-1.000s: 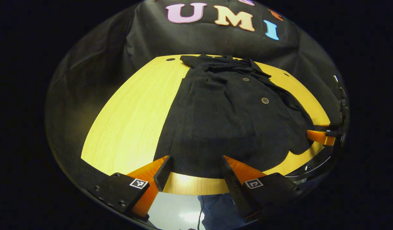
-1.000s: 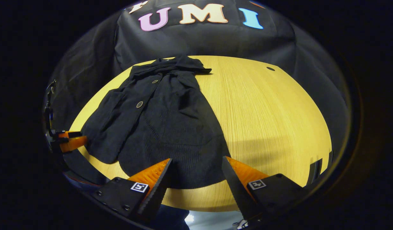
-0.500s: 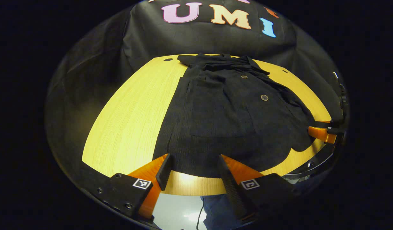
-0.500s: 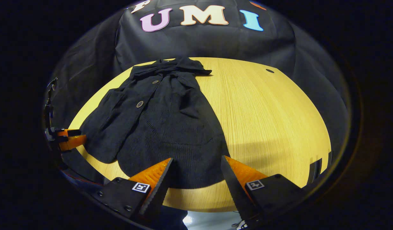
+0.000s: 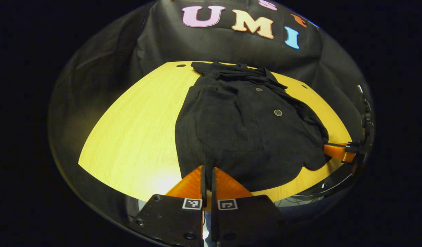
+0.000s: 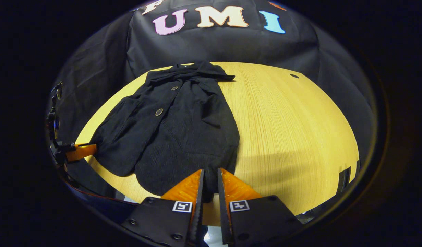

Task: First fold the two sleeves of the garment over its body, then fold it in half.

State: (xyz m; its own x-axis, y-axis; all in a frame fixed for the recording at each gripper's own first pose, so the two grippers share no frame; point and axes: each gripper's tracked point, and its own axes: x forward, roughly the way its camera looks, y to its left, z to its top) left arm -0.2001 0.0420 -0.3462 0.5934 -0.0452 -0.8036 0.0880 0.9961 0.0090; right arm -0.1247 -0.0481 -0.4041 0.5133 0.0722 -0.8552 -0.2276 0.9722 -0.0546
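Black jacket (image 5: pixel 245 130) lies flat on a yellow wooden table (image 5: pixel 135 130) with black cloth hanging as a wall behind it. In the left gripper view the jacket sits right of centre, its long axis running from the collar at 12 o'clock to the hem at 6 o'clock; both sleeves lie folded over the body, and two round buttons show on the front. In the right gripper view the same jacket (image 6: pixel 176 127) lies left of centre, collar far, hem near — bare table (image 6: pixel 293 130) spreads toward 3 o'clock.

The left gripper (image 5: pixel 206 180) has its fingers pinched together on the near hem. The right gripper (image 6: pixel 209 185) stands narrow too, clamped on the hem edge. Each gripper also appears small at the rim of the other's view.
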